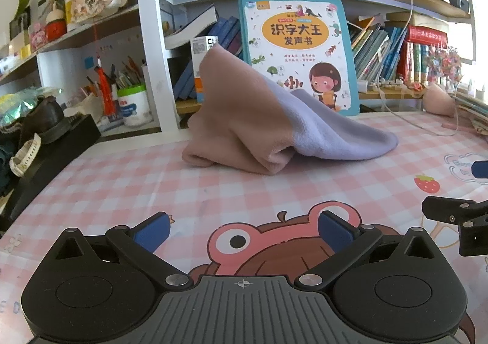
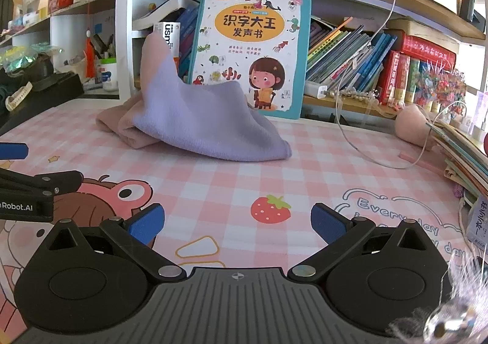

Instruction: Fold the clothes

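**Ahead of both grippers, the cloth waits untouched**

Straight ahead, the pink-and-lavender cloth (image 1: 262, 118) sits heaped at the far side of the checked table mat (image 1: 122, 185), propped against the picture book (image 1: 297, 48). Its long axis runs left to right. Left gripper (image 1: 242, 235) and right gripper (image 2: 238, 225) both gape wide, empty, well short of it, about equally near.

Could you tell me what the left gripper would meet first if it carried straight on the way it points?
Probably the pink-and-lilac cloth heaped ahead; the left gripper is open, with only bare mat between. Depth is uncertain.
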The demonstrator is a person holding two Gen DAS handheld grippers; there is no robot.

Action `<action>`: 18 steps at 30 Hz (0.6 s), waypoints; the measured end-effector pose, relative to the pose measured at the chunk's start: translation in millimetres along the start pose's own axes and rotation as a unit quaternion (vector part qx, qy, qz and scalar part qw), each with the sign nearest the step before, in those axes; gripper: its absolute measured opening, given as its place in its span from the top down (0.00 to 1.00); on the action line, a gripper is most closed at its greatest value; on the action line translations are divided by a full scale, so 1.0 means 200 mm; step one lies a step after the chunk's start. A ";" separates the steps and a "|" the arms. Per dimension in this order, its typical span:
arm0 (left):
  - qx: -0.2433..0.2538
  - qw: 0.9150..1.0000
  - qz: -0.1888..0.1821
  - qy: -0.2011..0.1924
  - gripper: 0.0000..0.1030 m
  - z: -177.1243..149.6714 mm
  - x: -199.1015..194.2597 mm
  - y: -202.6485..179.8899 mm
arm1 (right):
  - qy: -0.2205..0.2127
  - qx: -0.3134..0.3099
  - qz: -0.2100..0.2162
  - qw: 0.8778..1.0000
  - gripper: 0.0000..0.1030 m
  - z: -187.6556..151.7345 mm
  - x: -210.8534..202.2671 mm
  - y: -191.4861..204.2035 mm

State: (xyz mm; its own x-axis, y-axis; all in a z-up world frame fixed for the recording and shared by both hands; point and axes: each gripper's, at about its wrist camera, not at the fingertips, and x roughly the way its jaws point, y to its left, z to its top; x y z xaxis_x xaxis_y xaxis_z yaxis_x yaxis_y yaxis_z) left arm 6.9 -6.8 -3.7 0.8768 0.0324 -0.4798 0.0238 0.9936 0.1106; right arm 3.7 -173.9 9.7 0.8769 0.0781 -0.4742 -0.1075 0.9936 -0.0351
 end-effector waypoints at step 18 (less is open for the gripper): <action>0.005 1.000 -0.005 -0.007 0.00 0.00 -0.01 0.00 | 0.002 0.006 0.031 0.999 0.00 0.00 0.00 -0.01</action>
State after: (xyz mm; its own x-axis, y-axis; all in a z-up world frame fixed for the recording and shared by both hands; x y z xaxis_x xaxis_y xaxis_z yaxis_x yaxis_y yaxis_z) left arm 4.9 -7.5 -3.3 0.8827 0.0205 -0.4696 0.0377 0.9927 0.1143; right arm 4.6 -176.6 9.3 0.8669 0.1394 -0.4785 -0.1559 0.9878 0.0053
